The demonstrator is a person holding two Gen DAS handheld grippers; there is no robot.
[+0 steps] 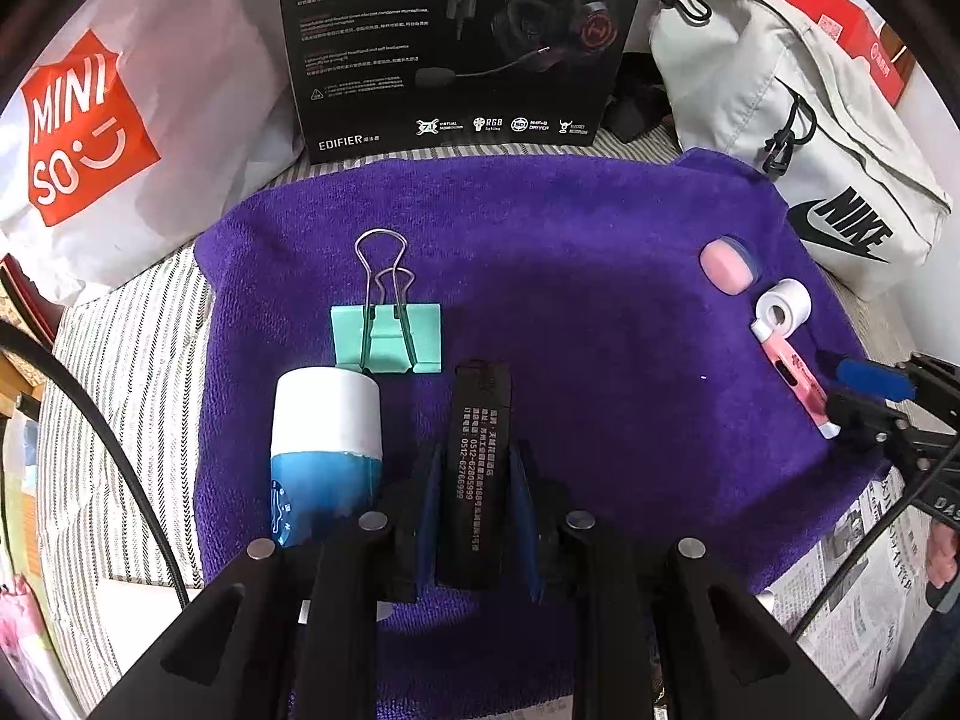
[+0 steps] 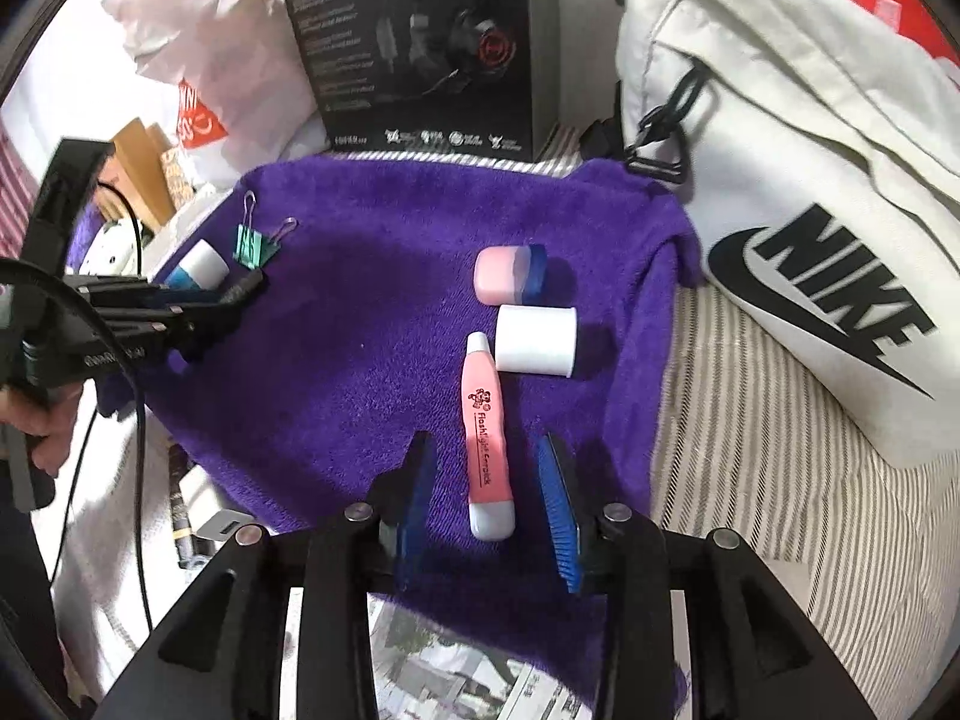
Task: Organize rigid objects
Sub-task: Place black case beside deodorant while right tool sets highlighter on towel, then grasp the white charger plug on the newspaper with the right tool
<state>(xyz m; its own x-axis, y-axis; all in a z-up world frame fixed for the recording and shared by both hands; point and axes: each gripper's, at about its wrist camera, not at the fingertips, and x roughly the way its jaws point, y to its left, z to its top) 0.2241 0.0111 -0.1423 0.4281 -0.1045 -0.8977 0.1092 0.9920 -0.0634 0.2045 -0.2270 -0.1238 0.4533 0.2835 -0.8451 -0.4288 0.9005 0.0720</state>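
Left wrist view: the left gripper (image 1: 474, 516) pinches a flat black printed bar (image 1: 474, 456) over a purple terry towel (image 1: 570, 276), apparently to lay it in the group at 9 o'clock, beside one mint-green metal binder clip (image 1: 387, 333) and one white-capped blue bottle (image 1: 324, 450). At 3 o'clock, the right gripper (image 2: 489, 501) stands spread around one pink plastic flashlight earpick (image 2: 487, 438), not touching it; it lies in a second group with one white cylindrical cap (image 2: 536, 341) and one pink-and-blue case (image 2: 510, 273). Six items in all, seemingly sorted into two clusters.
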